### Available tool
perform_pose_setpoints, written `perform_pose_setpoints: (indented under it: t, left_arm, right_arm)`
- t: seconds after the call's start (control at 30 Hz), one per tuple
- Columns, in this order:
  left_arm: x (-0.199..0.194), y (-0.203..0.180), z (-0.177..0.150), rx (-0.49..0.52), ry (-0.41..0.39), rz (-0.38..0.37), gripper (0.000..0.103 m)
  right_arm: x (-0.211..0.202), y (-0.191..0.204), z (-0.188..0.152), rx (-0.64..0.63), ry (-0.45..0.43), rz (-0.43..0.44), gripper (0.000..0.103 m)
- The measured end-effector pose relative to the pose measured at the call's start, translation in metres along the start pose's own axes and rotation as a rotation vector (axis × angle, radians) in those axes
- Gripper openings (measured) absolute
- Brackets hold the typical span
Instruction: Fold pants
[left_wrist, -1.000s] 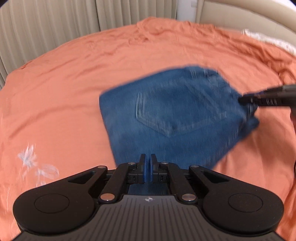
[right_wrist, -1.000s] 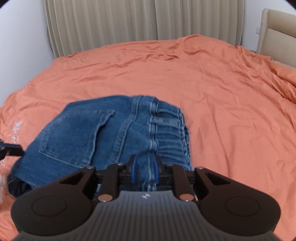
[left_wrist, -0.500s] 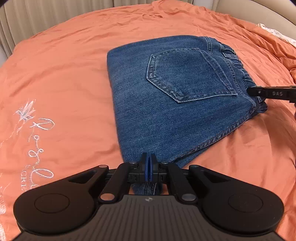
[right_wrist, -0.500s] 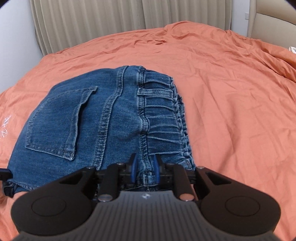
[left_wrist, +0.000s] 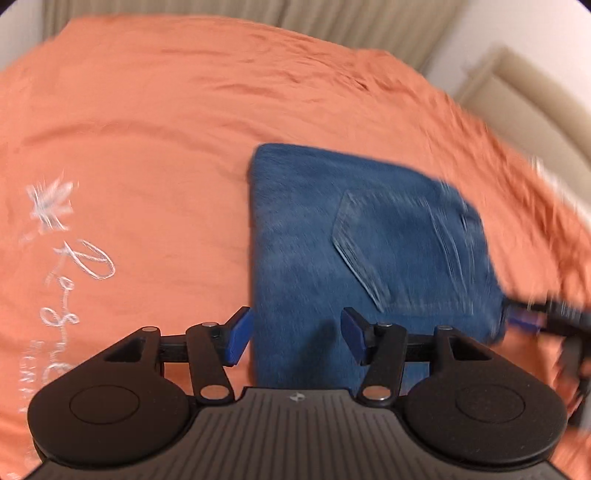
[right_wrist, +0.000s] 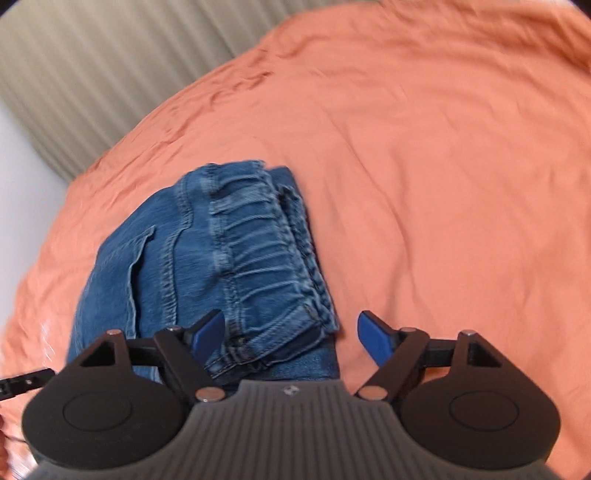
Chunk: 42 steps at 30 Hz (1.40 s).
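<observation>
I count one pair of jeans (left_wrist: 354, 236), folded into a thick blue denim block lying flat on the one orange sheet (left_wrist: 147, 129) that covers the bed. One back pocket (left_wrist: 391, 240) faces up, a five-sided patch edged in pale double stitching, and the gathered elastic waistband (right_wrist: 266, 243) forms the ribbed edge nearest my right side, with a second layer showing under it. My left gripper (left_wrist: 295, 338) has its two blue pads spread wide, holding nothing, just above the near edge of the denim. My right gripper (right_wrist: 291, 338) is spread just as wide and empty, over the waistband corner. The sheet is smooth, softly creased cotton with pale script embroidery (left_wrist: 66, 266) at the left. Beige pleated curtains (right_wrist: 92, 81) hang behind. Both views are motion-blurred.
</observation>
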<state>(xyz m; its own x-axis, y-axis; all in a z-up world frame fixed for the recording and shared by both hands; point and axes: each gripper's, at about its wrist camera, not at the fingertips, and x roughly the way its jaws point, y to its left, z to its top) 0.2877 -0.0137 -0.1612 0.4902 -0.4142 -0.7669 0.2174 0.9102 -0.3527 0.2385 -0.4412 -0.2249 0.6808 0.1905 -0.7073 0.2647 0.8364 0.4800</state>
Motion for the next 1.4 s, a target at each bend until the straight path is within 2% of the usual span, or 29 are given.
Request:
perform_pose_setpoints:
  t: [0.13, 0.27, 0.33, 0.4, 0.5, 0.57, 0.6, 0.63, 0.67, 0.73, 0.87, 1.03, 1.2, 1.4]
  left_arm:
    - [0.026, 0.033, 0.008, -0.178, 0.018, -0.101, 0.066]
    - [0.049, 0.051, 0.007, -0.273, 0.023, -0.188, 0.066]
    - [0.057, 0.055, 0.008, -0.304, 0.025, -0.225, 0.066]
    - [0.065, 0.057, 0.008, -0.327, 0.027, -0.251, 0.065]
    - [0.071, 0.060, 0.008, -0.356, 0.032, -0.282, 0.053]
    - [0.072, 0.061, 0.009, -0.363, 0.035, -0.283, 0.035]
    - [0.071, 0.060, 0.010, -0.356, 0.038, -0.277, 0.030]
    - [0.069, 0.058, 0.012, -0.342, 0.037, -0.267, 0.019]
    - [0.065, 0.055, 0.015, -0.320, 0.035, -0.256, 0.012]
    - [0.054, 0.043, 0.024, -0.246, 0.026, -0.224, 0.008]
    - [0.023, 0.014, 0.050, -0.089, 0.021, -0.175, 0.007]
    - [-0.031, -0.002, 0.080, 0.031, 0.007, -0.105, 0.007]
    - [-0.106, 0.020, 0.095, 0.118, 0.013, 0.005, 0.007]
    - [-0.198, 0.059, 0.090, 0.150, 0.009, 0.140, 0.007]
  right_arm:
    - [0.018, -0.021, -0.004, 0.148, 0.031, 0.111, 0.076]
    - [0.032, -0.032, -0.008, 0.207, 0.042, 0.175, 0.076]
    - [0.038, -0.033, -0.007, 0.193, 0.049, 0.192, 0.063]
    - [0.043, -0.033, -0.007, 0.199, 0.048, 0.209, 0.059]
    - [0.045, -0.036, -0.009, 0.214, 0.033, 0.222, 0.049]
    - [0.044, -0.036, -0.010, 0.221, 0.029, 0.235, 0.042]
    - [0.042, -0.036, -0.011, 0.216, 0.026, 0.233, 0.037]
    - [0.039, -0.035, -0.010, 0.212, 0.025, 0.229, 0.031]
    - [0.037, -0.032, -0.009, 0.203, 0.021, 0.223, 0.029]
    - [0.028, -0.024, -0.004, 0.166, 0.012, 0.211, 0.024]
    - [0.007, -0.003, 0.011, 0.098, -0.016, 0.209, 0.021]
    - [-0.025, 0.042, 0.018, 0.009, -0.041, 0.247, 0.021]
    - [-0.040, 0.098, 0.002, -0.020, -0.030, 0.358, 0.020]
    - [-0.045, 0.181, -0.047, -0.042, -0.010, 0.489, 0.020]
